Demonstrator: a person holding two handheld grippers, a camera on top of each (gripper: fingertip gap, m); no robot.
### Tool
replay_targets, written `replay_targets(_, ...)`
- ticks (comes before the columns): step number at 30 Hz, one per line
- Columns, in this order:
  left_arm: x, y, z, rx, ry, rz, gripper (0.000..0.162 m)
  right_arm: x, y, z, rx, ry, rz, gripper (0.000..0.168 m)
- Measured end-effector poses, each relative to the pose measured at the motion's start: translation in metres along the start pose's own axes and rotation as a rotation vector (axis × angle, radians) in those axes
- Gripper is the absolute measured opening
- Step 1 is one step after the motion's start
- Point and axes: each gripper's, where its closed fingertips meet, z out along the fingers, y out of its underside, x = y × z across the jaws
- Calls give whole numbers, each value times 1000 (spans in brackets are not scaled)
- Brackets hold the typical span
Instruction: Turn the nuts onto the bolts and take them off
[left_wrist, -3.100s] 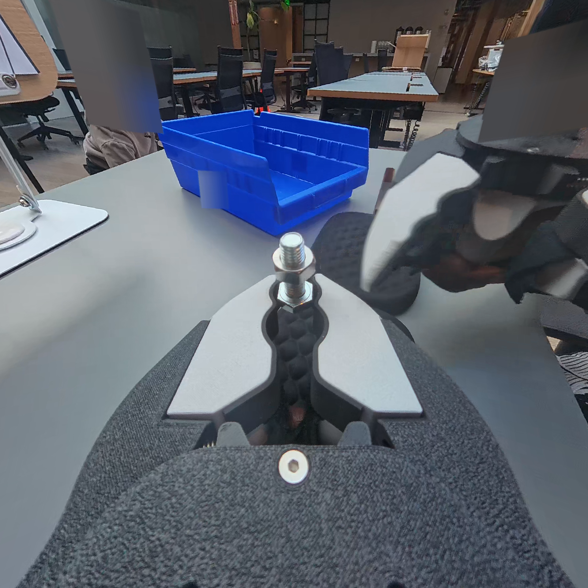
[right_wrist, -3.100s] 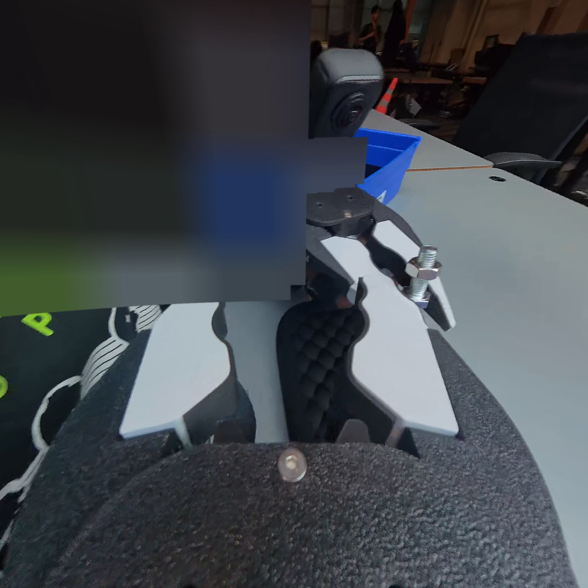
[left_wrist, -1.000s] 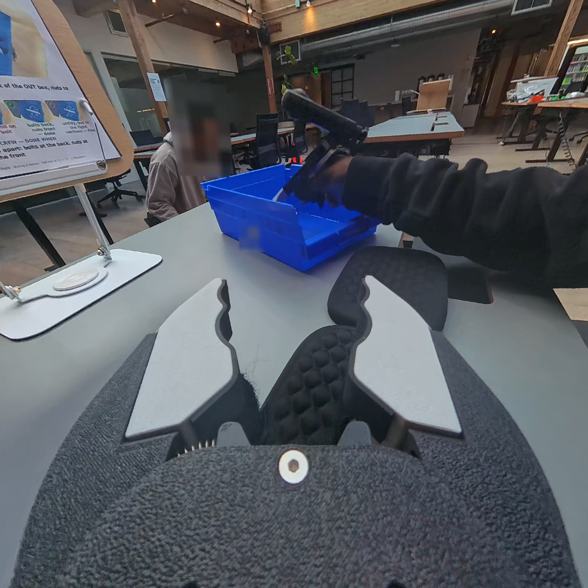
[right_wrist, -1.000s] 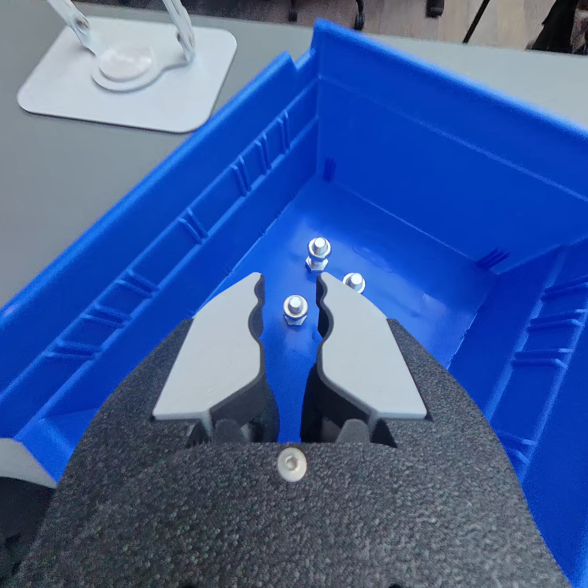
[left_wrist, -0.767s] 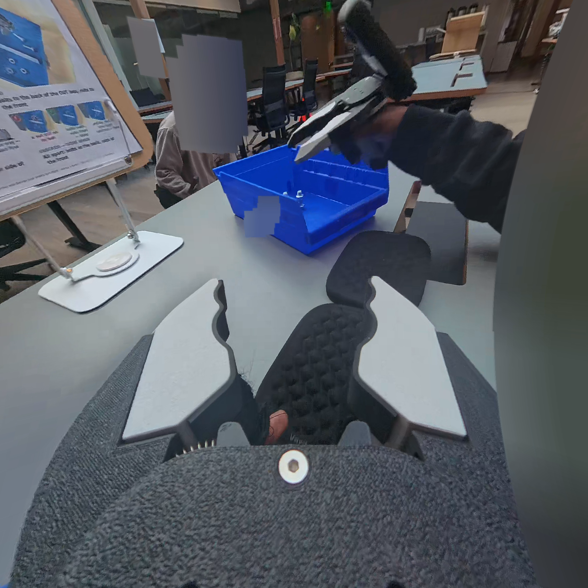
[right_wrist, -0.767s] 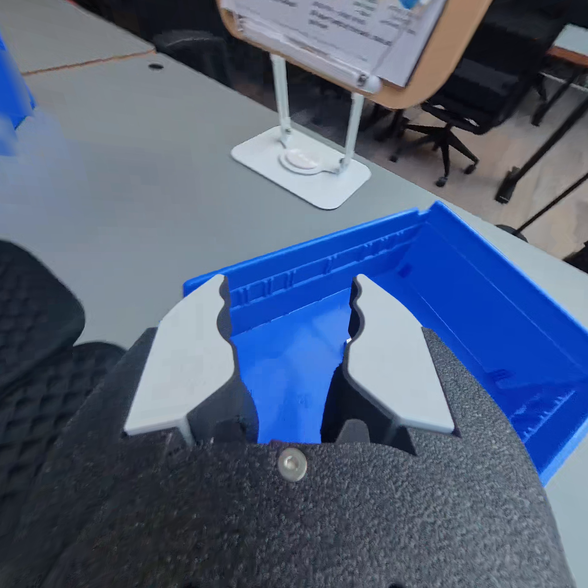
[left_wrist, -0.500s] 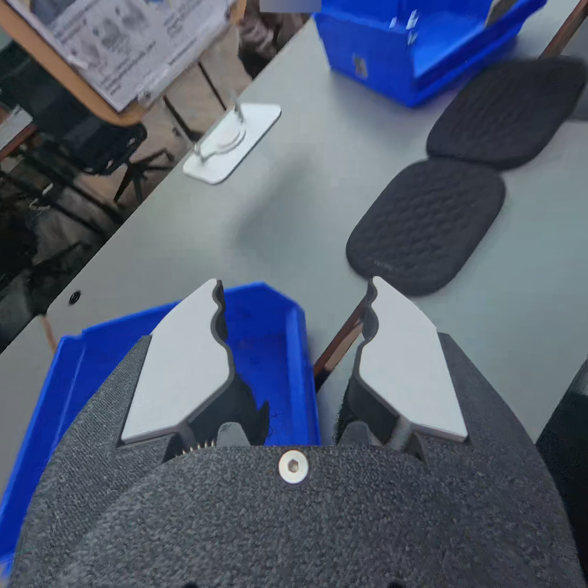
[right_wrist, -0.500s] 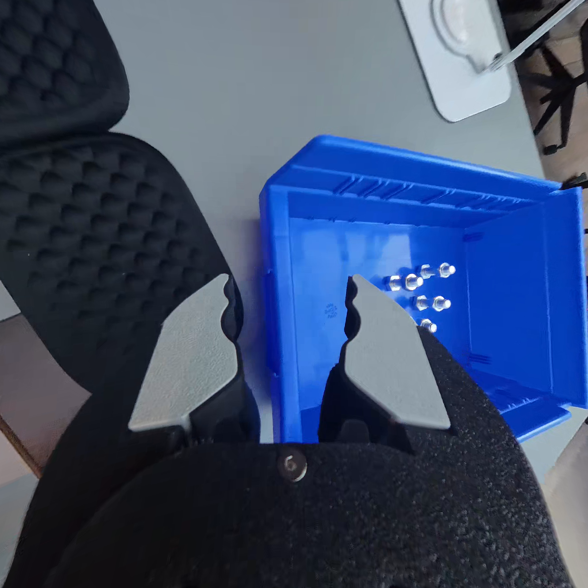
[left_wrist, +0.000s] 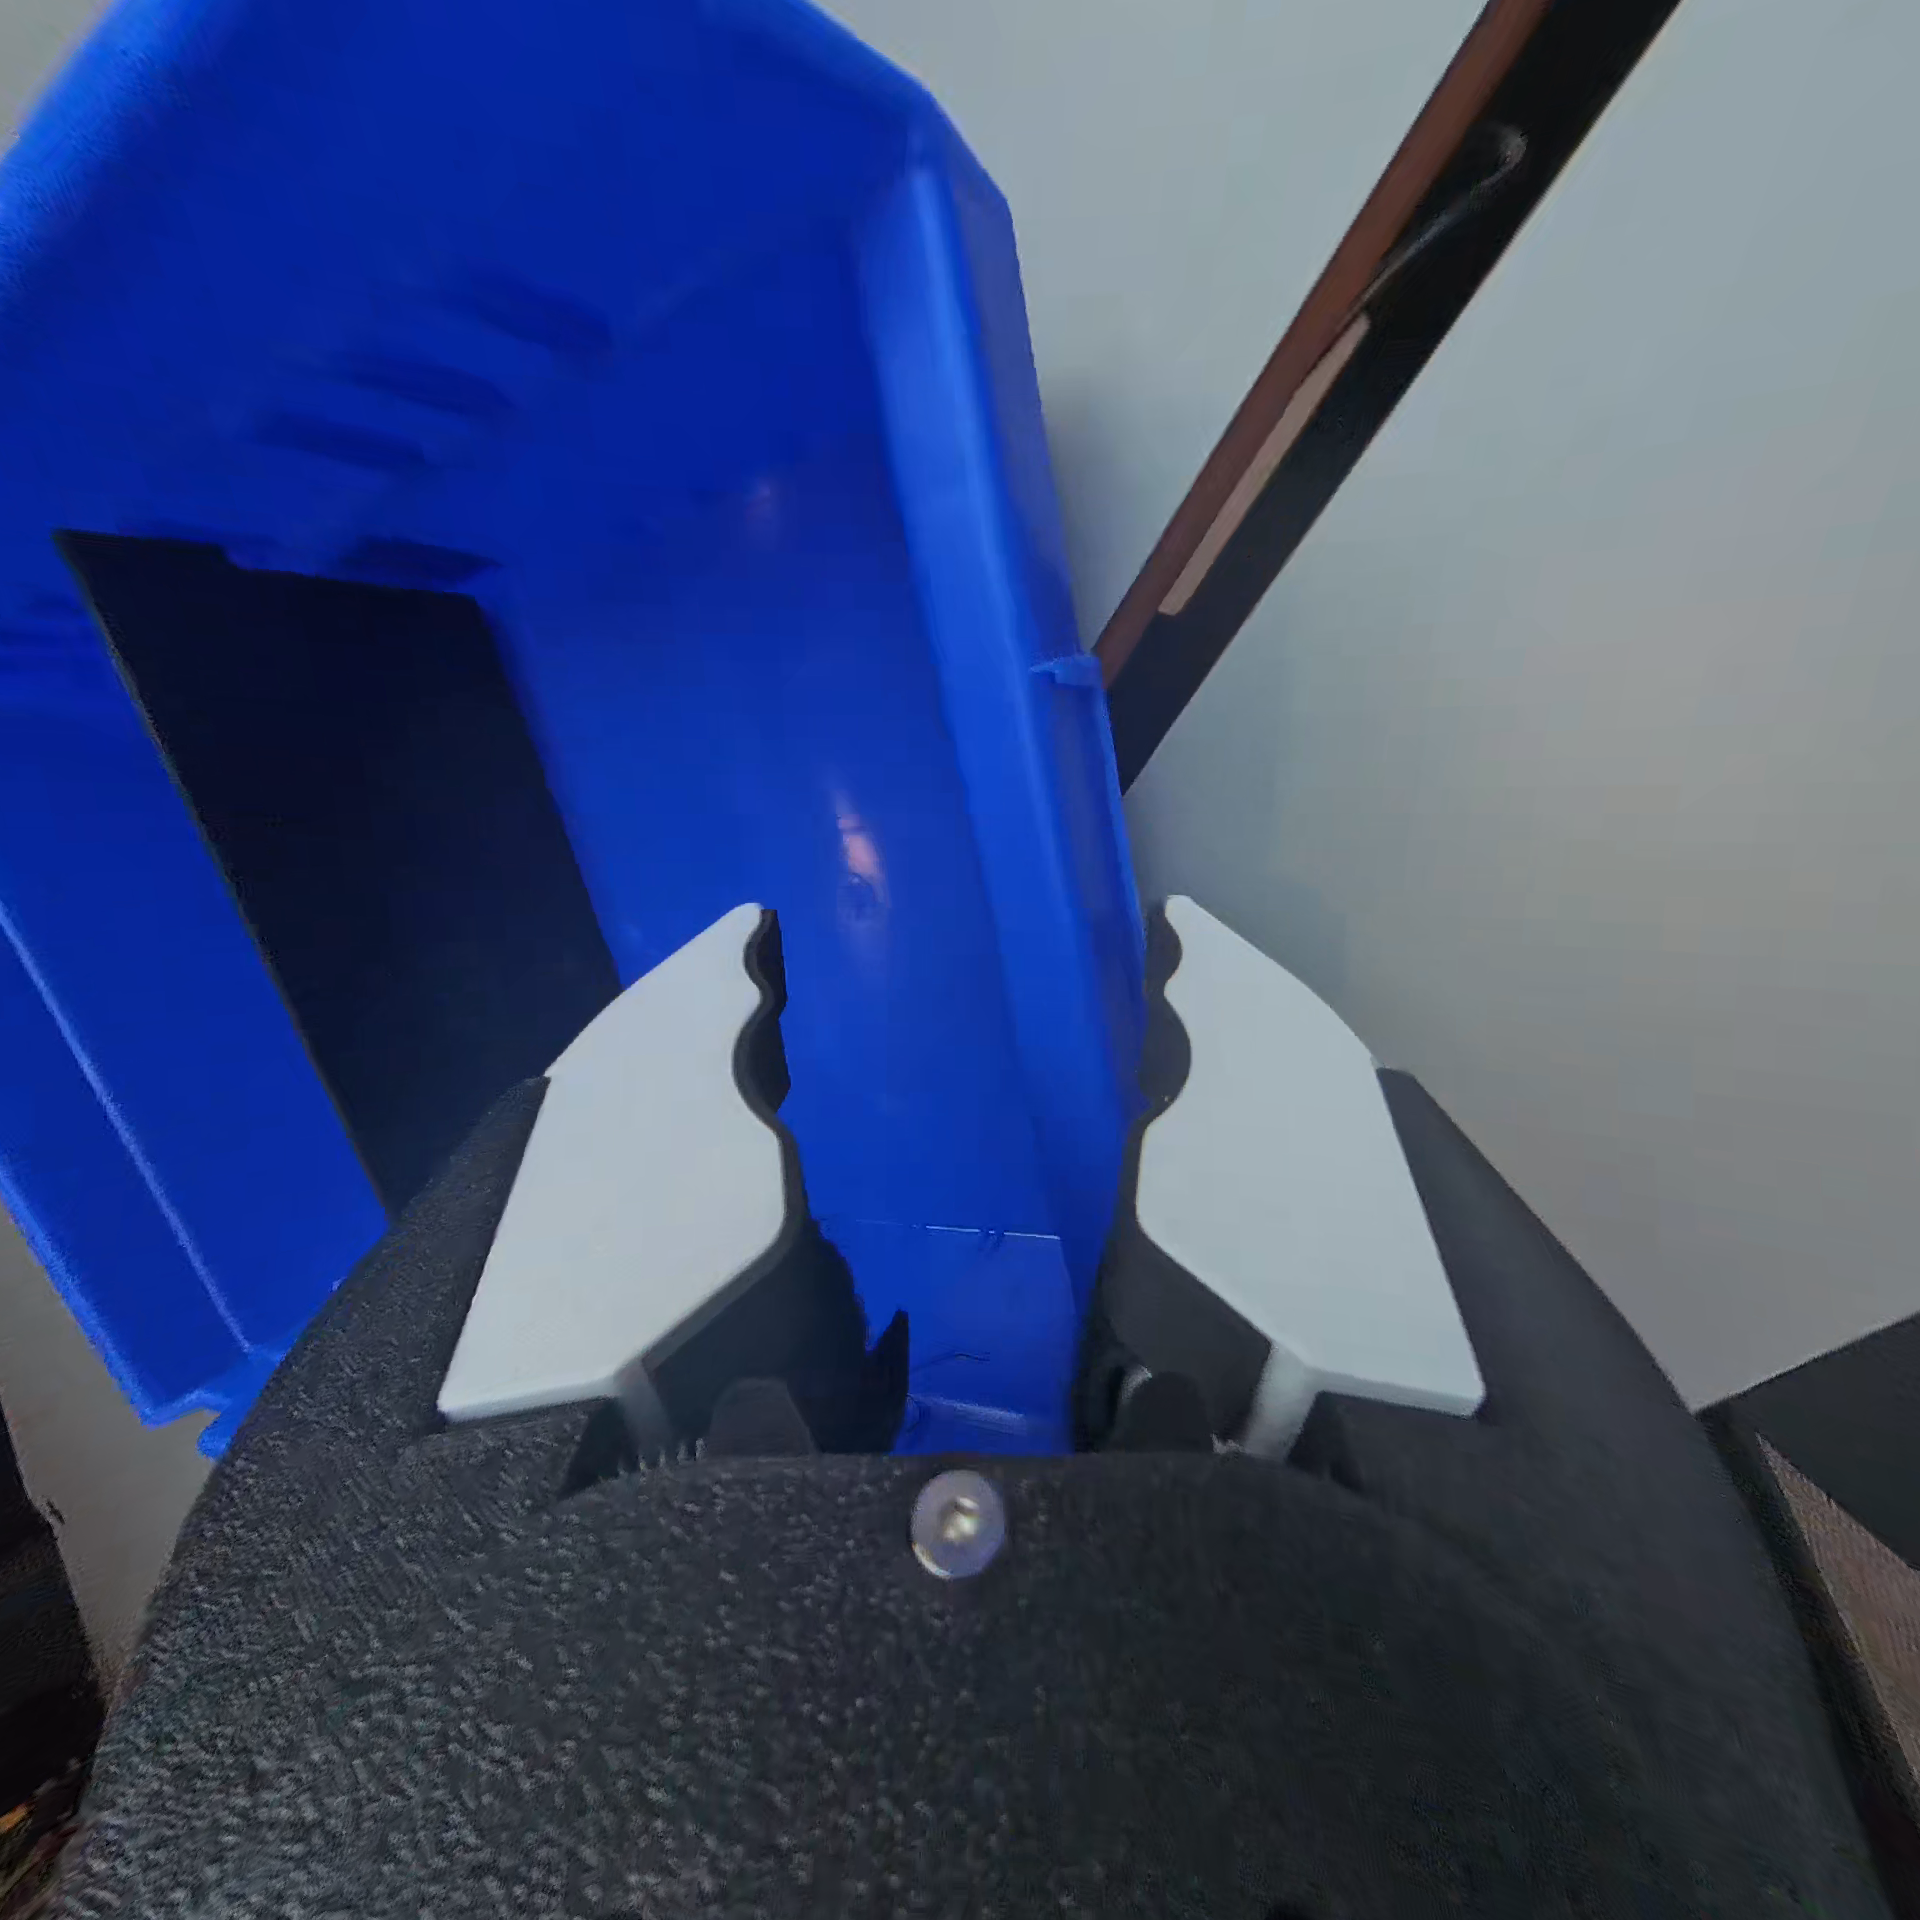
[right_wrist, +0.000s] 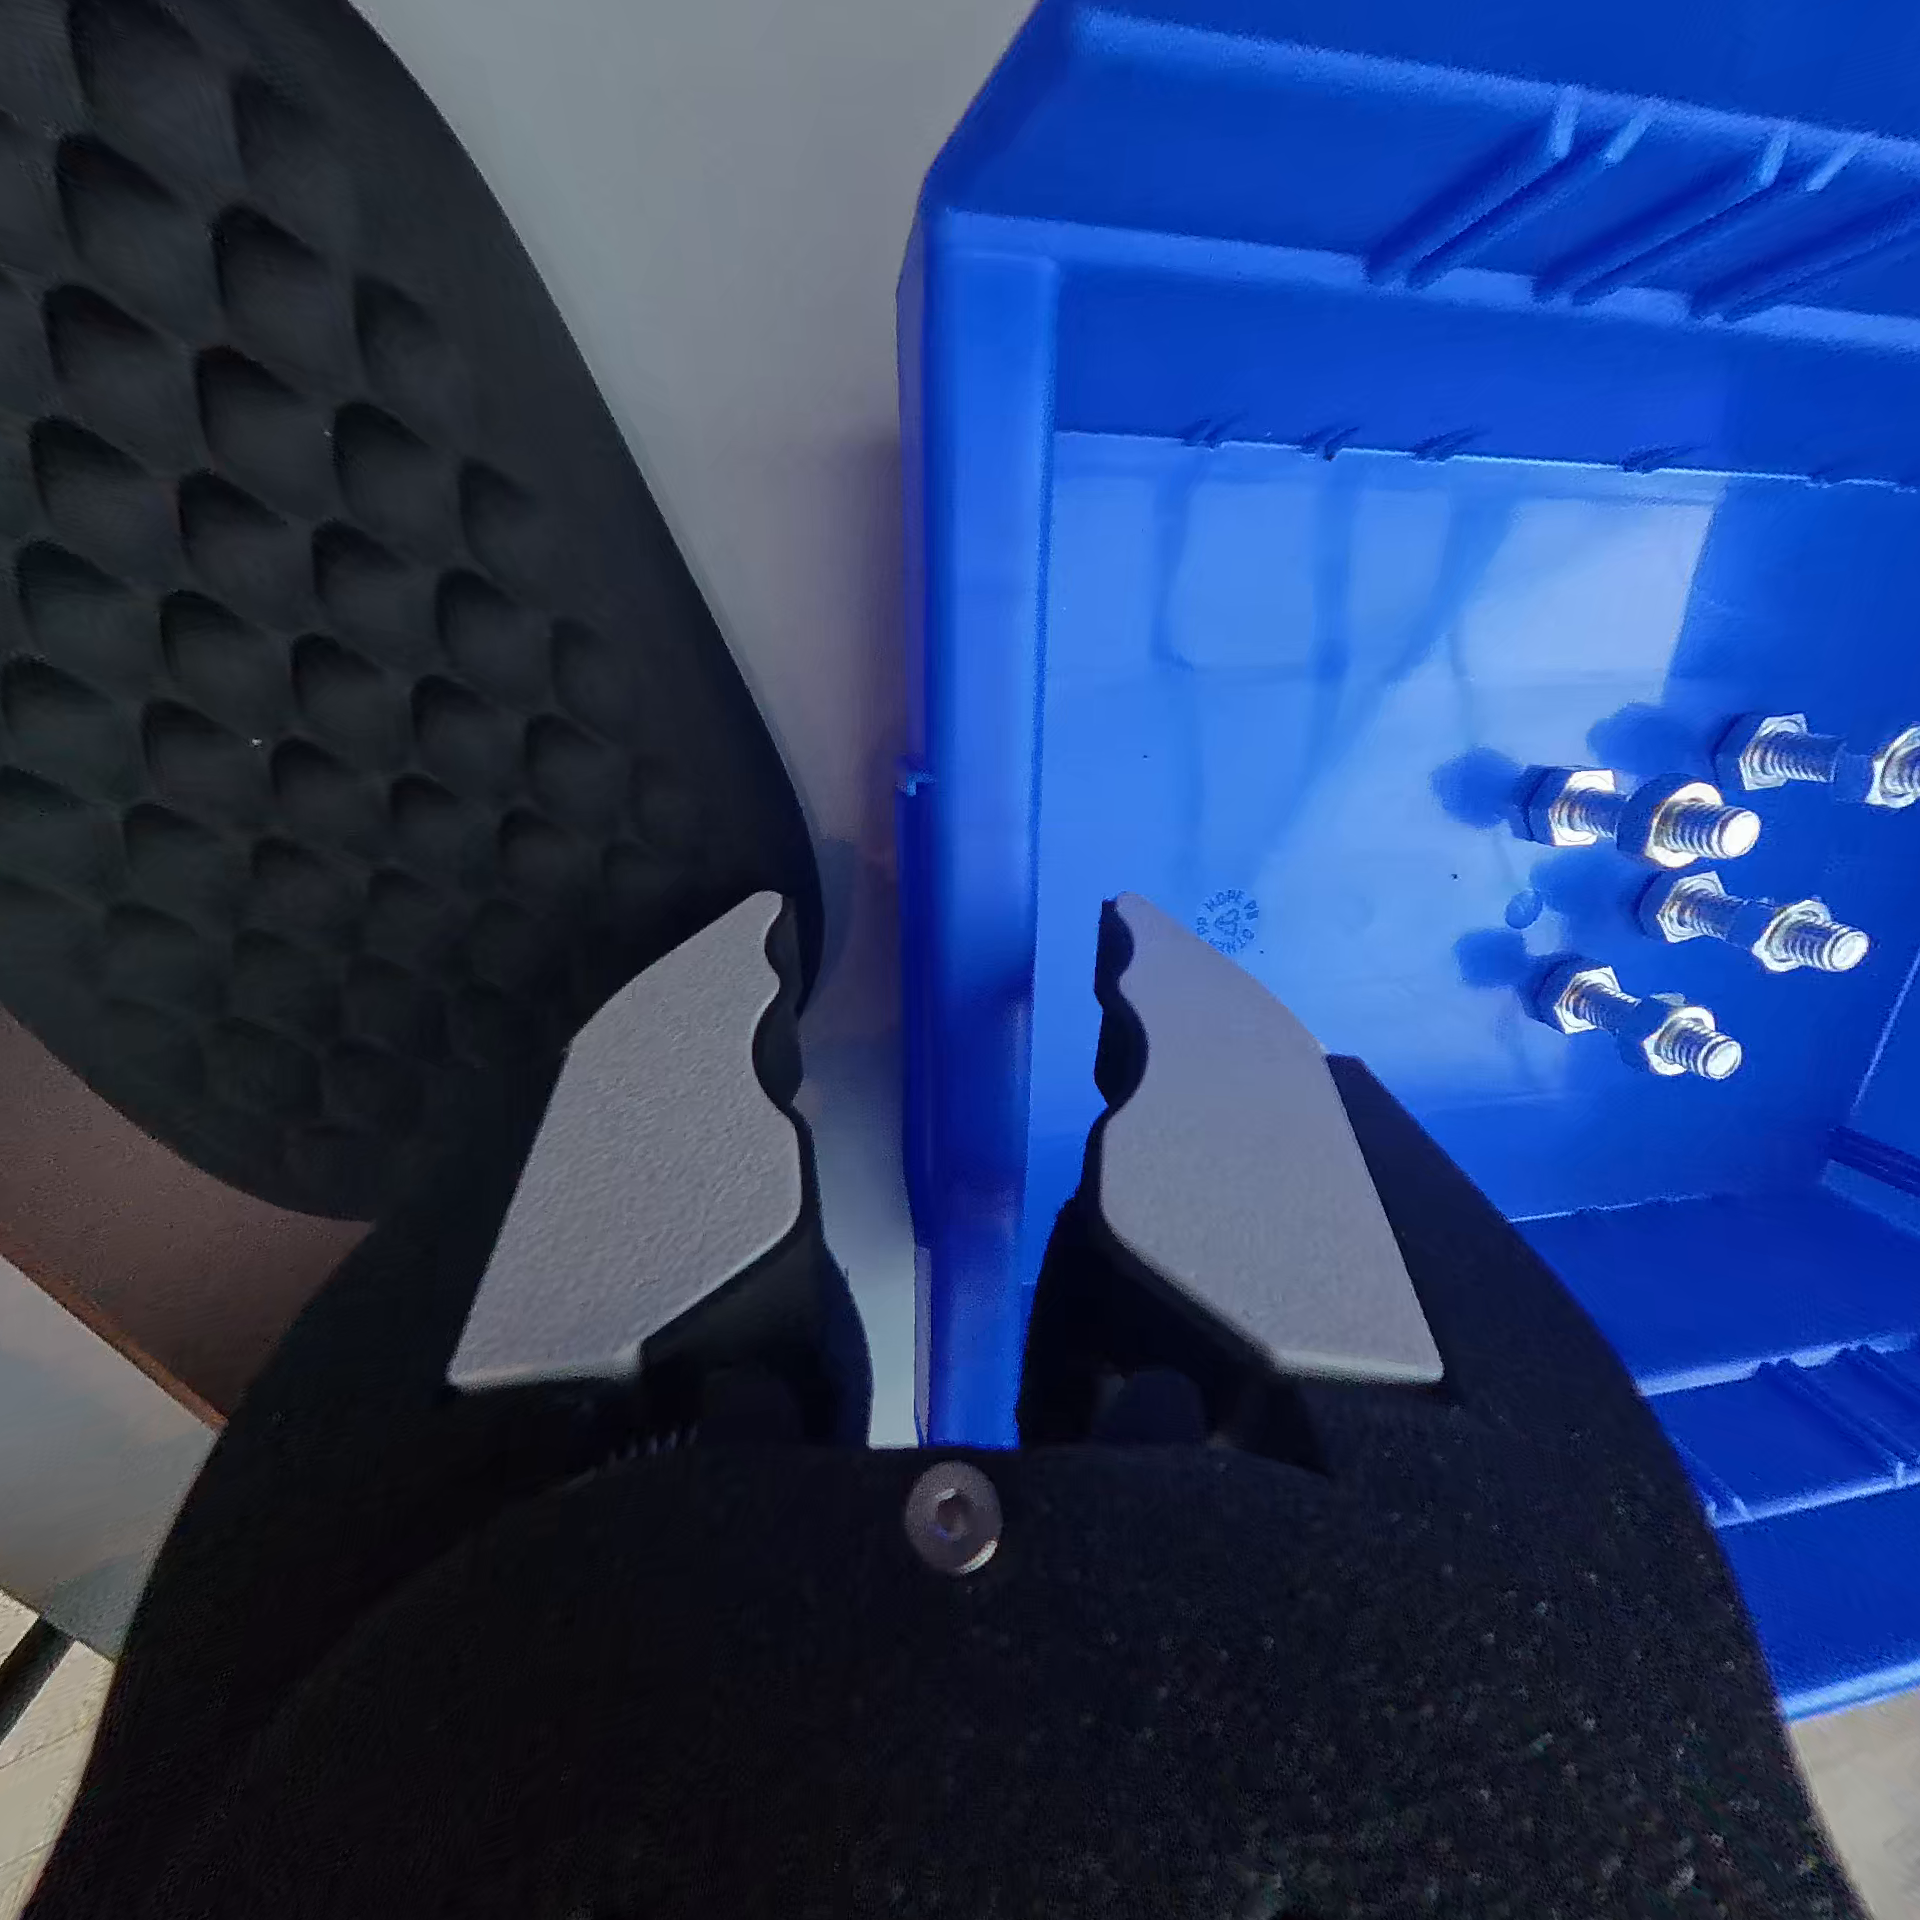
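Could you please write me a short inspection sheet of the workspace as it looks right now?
Surface: grey table, bare where visible.
Job's things: bolts with nuts lying in the blue bin; a second blue bin shows no parts in the visible portion.
Clutter: black dimpled pad beside the bin.
Grippers: left claw open, straddling a bin wall; right claw open, straddling the other bin's wall.
Cables: nothing seen.
Surroundings: dark gap between tables.
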Motion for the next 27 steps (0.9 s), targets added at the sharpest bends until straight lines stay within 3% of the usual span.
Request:
replay_targets(6, 20, -4, 14, -53, 168, 105, 31, 0, 6, 12, -79, -17, -78, 27)
replay_targets(18, -1, -23, 27, -43, 154, 360, 32, 2, -5, 15, -56, 7, -282, 27)
replay_targets(27, -21, -82, 48, 18, 137, 547, 31, 0, -21, 18, -28, 3, -414, 29)
